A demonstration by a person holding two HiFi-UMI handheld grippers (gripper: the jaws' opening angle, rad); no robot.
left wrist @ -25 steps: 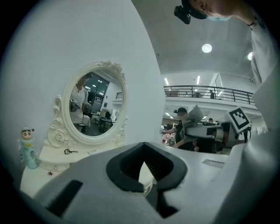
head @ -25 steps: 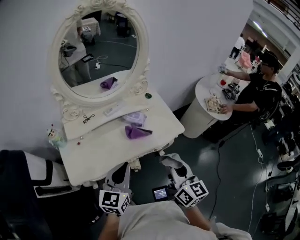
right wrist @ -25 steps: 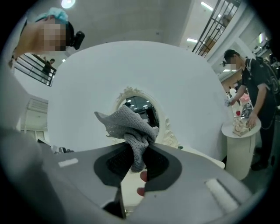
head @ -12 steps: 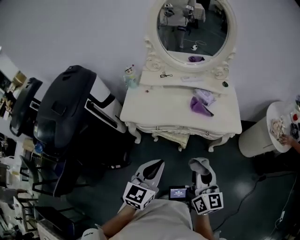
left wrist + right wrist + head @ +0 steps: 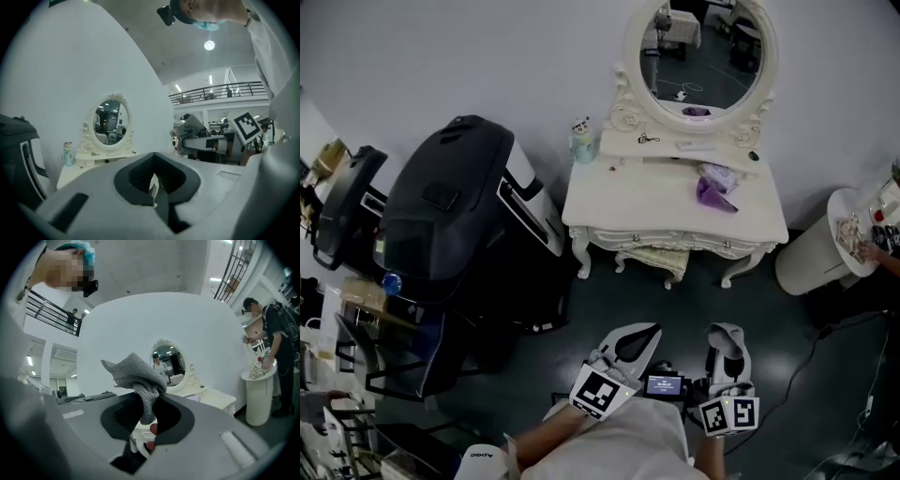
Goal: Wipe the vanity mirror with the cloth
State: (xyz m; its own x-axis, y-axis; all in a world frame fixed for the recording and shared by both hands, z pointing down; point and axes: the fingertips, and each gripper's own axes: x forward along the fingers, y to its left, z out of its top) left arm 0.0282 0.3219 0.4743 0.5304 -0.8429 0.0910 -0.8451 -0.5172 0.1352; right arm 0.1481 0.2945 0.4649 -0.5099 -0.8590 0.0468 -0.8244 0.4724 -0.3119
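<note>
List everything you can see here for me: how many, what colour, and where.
vanity mirror: one, white oval frame, against the wall
vanity table: one, white, under the mirror
purple cloth: one, purple, on the table's right half
bottle: one, pale blue-green, table's back left corner
large machine: one, black and white, left of the table
round stand: one, white, right of the table
person: one, dark top, beside the stand
grey cloth: one, grey, pinched in the right tool
left tool: grey, jaws together, empty
right tool: grey, shut on the cloth
</note>
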